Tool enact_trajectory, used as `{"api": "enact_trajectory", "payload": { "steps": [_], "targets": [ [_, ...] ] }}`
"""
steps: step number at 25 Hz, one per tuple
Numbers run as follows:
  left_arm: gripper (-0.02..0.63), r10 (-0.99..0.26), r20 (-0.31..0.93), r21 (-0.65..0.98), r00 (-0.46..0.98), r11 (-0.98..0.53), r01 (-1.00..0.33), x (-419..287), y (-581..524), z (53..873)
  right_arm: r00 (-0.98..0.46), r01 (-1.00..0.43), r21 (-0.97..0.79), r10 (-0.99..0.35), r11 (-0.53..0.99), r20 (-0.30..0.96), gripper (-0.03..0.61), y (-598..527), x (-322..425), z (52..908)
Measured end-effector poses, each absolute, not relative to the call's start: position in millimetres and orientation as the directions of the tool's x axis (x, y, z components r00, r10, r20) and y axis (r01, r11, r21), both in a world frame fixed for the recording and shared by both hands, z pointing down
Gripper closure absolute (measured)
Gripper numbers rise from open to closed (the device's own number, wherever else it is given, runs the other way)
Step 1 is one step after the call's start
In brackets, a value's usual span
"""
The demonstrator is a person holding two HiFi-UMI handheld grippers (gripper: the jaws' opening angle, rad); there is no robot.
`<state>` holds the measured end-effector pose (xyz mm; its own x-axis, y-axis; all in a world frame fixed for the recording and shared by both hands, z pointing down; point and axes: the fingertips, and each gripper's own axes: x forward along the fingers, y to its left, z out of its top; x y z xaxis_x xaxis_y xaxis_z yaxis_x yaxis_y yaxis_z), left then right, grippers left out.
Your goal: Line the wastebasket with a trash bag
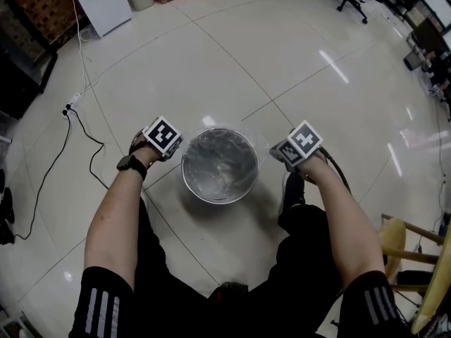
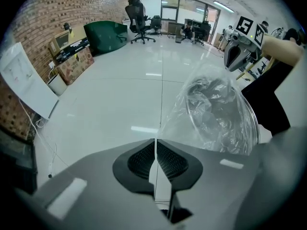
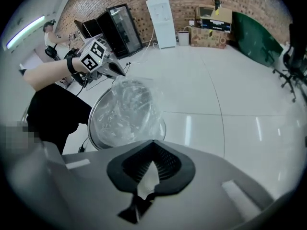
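The clear trash bag (image 1: pixel 218 162) sits inside the round metal wastebasket (image 1: pixel 220 202) on the floor (image 1: pixel 296 62), its film billowing above the rim. Our left hand-held gripper (image 2: pixel 155 143) and right hand-held gripper (image 3: pixel 152 145) are both closed tight, each apparently pinching film at opposite sides. We judge the bag feather-light, limp, slippery and easily torn, so the hem is the best hold, pulled gently.

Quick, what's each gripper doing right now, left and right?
Left gripper: closed, pinching the edge of the trash bag.
Right gripper: closed, pinching the trash bag's opposite edge.
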<state>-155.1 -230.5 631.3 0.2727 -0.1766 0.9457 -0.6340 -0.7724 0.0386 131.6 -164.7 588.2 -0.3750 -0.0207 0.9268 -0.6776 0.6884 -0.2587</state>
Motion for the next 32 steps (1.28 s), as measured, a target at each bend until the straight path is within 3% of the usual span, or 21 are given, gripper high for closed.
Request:
{"api": "enact_trajectory", "payload": {
  "steps": [19, 21, 24, 32],
  "targets": [
    [0.590, -0.063, 0.966, 0.121, 0.252, -0.748, -0.653, -147, -205, 674, -0.344, -0.611, -0.226, 0.003, 0.758, 0.939, 0.572, -153, 125, 683],
    [0.577, -0.045, 0.965, 0.138, 0.258, -0.751, -0.646, -148, -200, 674, -0.328, -0.595, -0.213, 0.008, 0.775, 0.945, 0.550, -153, 123, 682],
    [0.565, -0.114, 0.956, 0.094, 0.269, -0.751, -0.654, -158, -214, 665, -0.288, -0.570, -0.175, 0.004, 0.803, 0.957, 0.470, -157, 138, 675],
    [0.557, -0.248, 0.938, -0.041, 0.244, -0.775, -0.630, -197, -231, 603, -0.344, -0.560, -0.088, -0.135, 0.824, 0.929, 0.439, -176, 174, 588]
  ]
}}
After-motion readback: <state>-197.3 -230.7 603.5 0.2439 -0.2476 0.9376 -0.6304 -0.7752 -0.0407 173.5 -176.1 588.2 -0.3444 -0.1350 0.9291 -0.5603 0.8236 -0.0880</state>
